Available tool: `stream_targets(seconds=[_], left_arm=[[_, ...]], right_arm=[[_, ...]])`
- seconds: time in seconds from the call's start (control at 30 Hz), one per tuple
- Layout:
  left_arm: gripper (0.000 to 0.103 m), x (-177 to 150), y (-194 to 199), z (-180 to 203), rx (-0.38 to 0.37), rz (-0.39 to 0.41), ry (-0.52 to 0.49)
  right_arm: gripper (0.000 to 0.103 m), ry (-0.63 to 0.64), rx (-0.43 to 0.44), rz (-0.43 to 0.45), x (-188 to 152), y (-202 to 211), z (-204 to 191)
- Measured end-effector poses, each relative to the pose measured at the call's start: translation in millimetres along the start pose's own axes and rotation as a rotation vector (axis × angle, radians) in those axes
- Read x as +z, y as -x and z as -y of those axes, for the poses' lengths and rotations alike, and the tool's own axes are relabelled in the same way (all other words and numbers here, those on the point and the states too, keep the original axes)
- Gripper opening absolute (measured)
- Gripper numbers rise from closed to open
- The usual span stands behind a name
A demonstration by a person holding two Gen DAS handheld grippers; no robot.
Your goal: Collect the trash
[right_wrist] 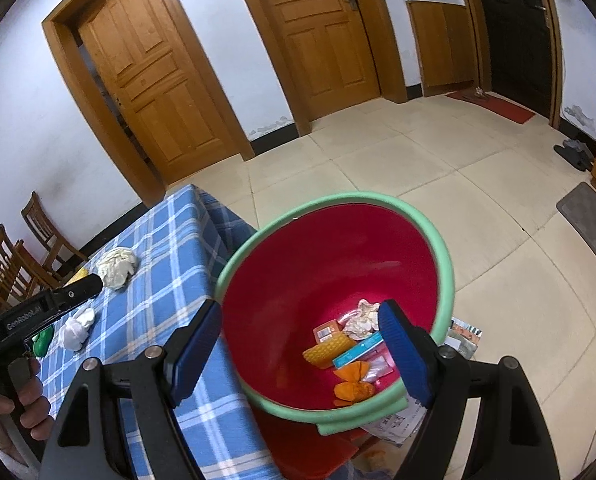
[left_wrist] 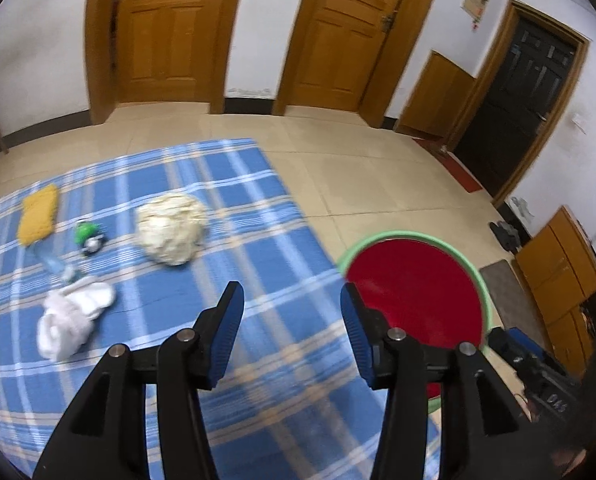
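hovering: left tongs (left_wrist: 290,300) hung above the blue plaid cloth (left_wrist: 226,208) on the bench, blue pads apart at a middling gap, nothing between them
left tongs seen from right view: black body (right_wrist: 58,300) gripped by a hand (right_wrist: 14,408) at the left edge, reaching over the bench
right tongs: right tongs (right_wrist: 302,344) stood wide, holding nothing, their pads framing the bin's mouth from above
bin: red bin (right_wrist: 326,272) with a pale green rim, standing on the floor just beside the bench's edge
bin contents: crumpled pale paper (right_wrist: 364,318), a yellow ridged piece (right_wrist: 328,350), orange wrappers (right_wrist: 352,384), a teal strip (right_wrist: 358,350) and a small orange packet (right_wrist: 325,331), all at the bottom
trash on bench: large cream crumpled wad (left_wrist: 172,228) near the middle of the cloth
white item: white crumpled tissue (left_wrist: 72,320) nearer the camera, to the left of the left tongs
green item: small green and black object (left_wrist: 89,237) between the wad and the yellow piece; blur hid what it was
yellow item: yellow ridged piece (left_wrist: 39,216) toward the far left of the cloth
clear item: a clear bottle-like thing (left_wrist: 54,264) below the yellow piece, too blurred to name surely
floor: beige tiles (right_wrist: 398,168), with papers (right_wrist: 398,424) lying beside the bin's base
background: two wooden doors (left_wrist: 170,28) in a white wall, wooden chairs (right_wrist: 22,252) beyond the bench
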State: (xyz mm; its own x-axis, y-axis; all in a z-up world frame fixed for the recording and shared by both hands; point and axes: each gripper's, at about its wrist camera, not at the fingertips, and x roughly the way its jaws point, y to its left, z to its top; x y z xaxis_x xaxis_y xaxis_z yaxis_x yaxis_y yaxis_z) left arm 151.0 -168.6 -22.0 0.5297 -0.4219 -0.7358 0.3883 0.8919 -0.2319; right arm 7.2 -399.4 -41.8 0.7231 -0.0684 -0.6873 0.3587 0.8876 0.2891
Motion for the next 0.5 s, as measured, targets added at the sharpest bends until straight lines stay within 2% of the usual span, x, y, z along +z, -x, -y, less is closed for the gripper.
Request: stream_targets(seconds=[0.5], left_arm=[[0.051,-10,15,-83,0.201,0.006,0.103]], right_arm=[[0.082,0.089,0.042,-0.021,6,-10,-54]])
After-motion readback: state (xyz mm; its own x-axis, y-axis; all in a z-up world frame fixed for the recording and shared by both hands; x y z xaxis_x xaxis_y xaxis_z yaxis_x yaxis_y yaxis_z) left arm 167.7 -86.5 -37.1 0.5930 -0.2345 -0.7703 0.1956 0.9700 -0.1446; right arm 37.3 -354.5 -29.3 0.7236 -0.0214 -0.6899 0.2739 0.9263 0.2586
